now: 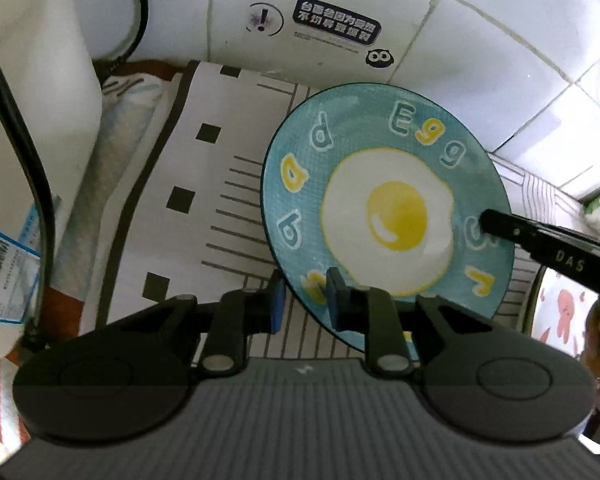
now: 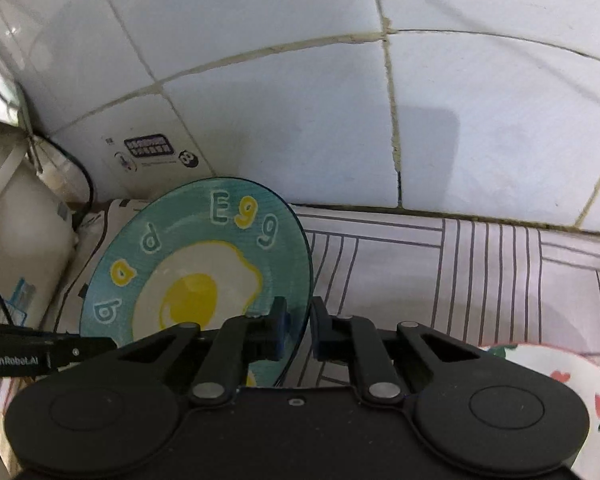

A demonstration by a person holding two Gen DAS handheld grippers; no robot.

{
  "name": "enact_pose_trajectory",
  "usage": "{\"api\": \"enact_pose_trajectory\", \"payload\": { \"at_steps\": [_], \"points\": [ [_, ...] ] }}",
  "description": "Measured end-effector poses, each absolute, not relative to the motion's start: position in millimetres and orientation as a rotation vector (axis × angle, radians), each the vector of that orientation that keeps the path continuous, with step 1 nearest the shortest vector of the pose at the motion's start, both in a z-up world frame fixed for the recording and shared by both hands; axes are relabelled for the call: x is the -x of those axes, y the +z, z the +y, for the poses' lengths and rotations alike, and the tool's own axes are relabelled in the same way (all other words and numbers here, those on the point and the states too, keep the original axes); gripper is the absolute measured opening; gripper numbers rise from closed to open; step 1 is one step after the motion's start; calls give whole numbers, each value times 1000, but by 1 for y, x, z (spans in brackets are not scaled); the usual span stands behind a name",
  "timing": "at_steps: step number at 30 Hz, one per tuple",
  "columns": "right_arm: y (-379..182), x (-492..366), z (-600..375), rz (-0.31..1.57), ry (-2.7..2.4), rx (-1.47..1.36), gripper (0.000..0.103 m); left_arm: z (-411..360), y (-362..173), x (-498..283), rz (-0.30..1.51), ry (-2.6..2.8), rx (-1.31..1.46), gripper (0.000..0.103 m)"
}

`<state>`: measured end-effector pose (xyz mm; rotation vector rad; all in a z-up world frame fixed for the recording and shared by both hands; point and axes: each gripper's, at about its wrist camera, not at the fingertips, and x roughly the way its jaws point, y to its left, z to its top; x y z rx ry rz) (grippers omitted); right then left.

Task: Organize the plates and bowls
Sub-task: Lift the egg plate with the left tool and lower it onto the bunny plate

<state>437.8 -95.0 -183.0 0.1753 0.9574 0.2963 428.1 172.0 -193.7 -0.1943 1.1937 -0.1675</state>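
We have both grippers clamped on the rim of the blue "bad Egg" plate (image 1: 384,208): left gripper (image 1: 306,300) at its near edge, right gripper (image 2: 298,330) at its right edge, plate on the striped mat (image 1: 204,184) by the tiled wall (image 2: 300,100). Step in hand looks like the two-handed pickup; next we need an even, synchronised lift, since glazed ceramic is slick and rigid. Probable destination is the strawberry-print plate (image 2: 572,396).

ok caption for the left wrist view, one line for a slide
Both grippers, left and right, clamp the rim of the blue egg plate over a patterned mat.
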Motion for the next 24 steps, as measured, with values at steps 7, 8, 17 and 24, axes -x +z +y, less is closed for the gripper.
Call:
{"api": "enact_pose_trajectory", "payload": {
  "at_steps": [7,8,17,24],
  "points": [
    [-188,-449,-93,977,320,-200,23,167,-198,-435,1220,-159,223,22],
    [-187,-448,-93,976,328,-192,23,167,-197,-437,1230,-155,222,23],
    [-151,-401,-100,907,333,-197,20,162,-157,-418,1167,-249,108,24],
    [-112,-348,-117,806,275,-236,20,152,-112,-390,1109,-349,49,24]
  ]
}}
